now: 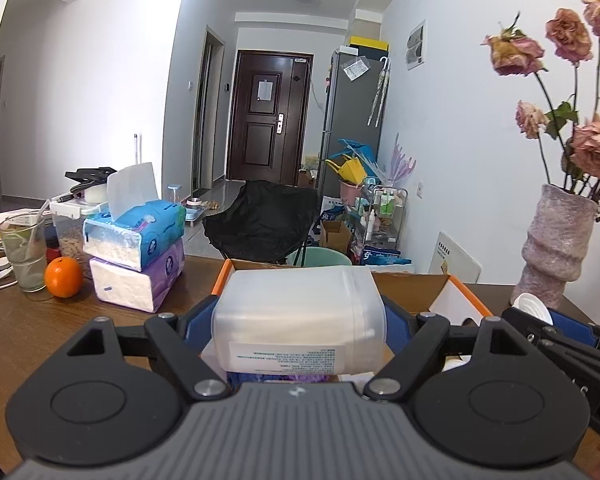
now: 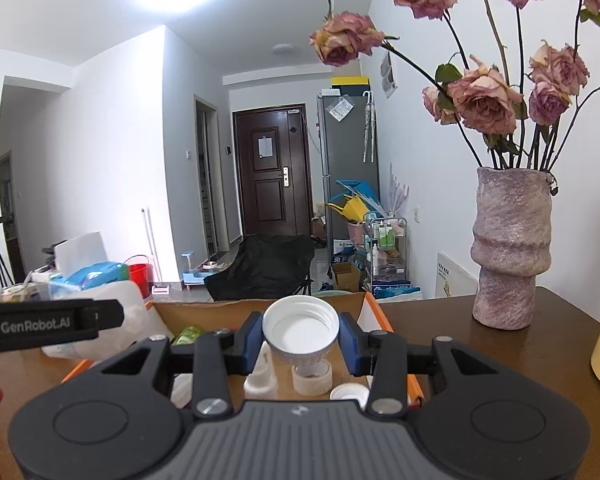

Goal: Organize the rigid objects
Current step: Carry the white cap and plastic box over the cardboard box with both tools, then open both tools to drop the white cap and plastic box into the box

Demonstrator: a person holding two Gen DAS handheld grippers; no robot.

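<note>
The brown wooden surface [image 1: 28,332] holds a cardboard box [image 2: 260,307] with orange edges, open at the top. A bumpy purple vase [image 2: 508,256] with dried pink roses [image 2: 484,100] stands to the right of the box. On the left side sit two tissue packs [image 1: 140,248], one on top of the other, next to a glass [image 1: 22,252] and an orange [image 1: 63,277].

The left claw [image 1: 300,320] squeezes a big see-through plastic jar [image 1: 300,312] lying on its side, held up over the box. The right claw [image 2: 300,340] pinches a white cap [image 2: 300,330] with its open side facing up, also over the box. Under it, inside the box, are small white bottles [image 2: 260,376] and another white lid [image 2: 350,394].
</note>
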